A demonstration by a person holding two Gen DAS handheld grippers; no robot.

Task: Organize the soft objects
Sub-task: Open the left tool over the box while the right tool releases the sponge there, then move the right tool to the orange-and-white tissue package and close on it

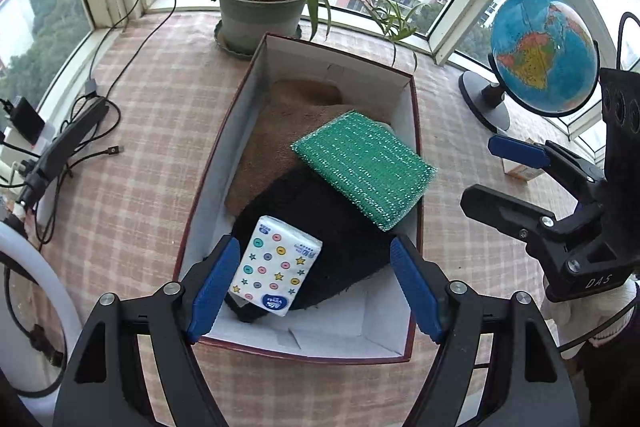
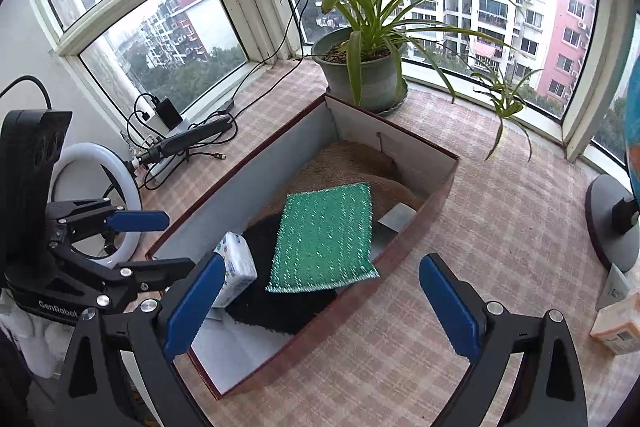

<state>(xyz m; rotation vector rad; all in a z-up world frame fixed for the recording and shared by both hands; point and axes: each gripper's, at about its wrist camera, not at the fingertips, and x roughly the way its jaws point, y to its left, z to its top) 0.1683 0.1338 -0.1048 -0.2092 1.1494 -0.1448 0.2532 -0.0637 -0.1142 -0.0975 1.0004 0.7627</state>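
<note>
An open cardboard box (image 1: 416, 131) (image 2: 440, 203) with a dark red outside sits on the checked tablecloth. In it lie a brown cloth (image 1: 280, 123) (image 2: 344, 167), a black cloth (image 1: 340, 239) (image 2: 280, 303), a green sparkly sponge (image 1: 364, 167) (image 2: 324, 239) leaning on the right wall, and a tissue pack (image 1: 276, 263) (image 2: 234, 267) with dots and stars. My left gripper (image 1: 316, 287) is open and empty, above the box's near end beside the tissue pack. My right gripper (image 2: 320, 307) is open and empty over the box's near right wall; it also shows in the left wrist view (image 1: 492, 175).
A potted spider plant (image 1: 260, 11) (image 2: 360, 75) stands behind the box. A globe (image 1: 540, 55) on a grey base (image 2: 612, 219) is to the right, with a small carton (image 2: 616, 327) near it. Cables and a power strip (image 1: 68, 143) (image 2: 188, 143) and a ring light (image 2: 96, 203) lie left.
</note>
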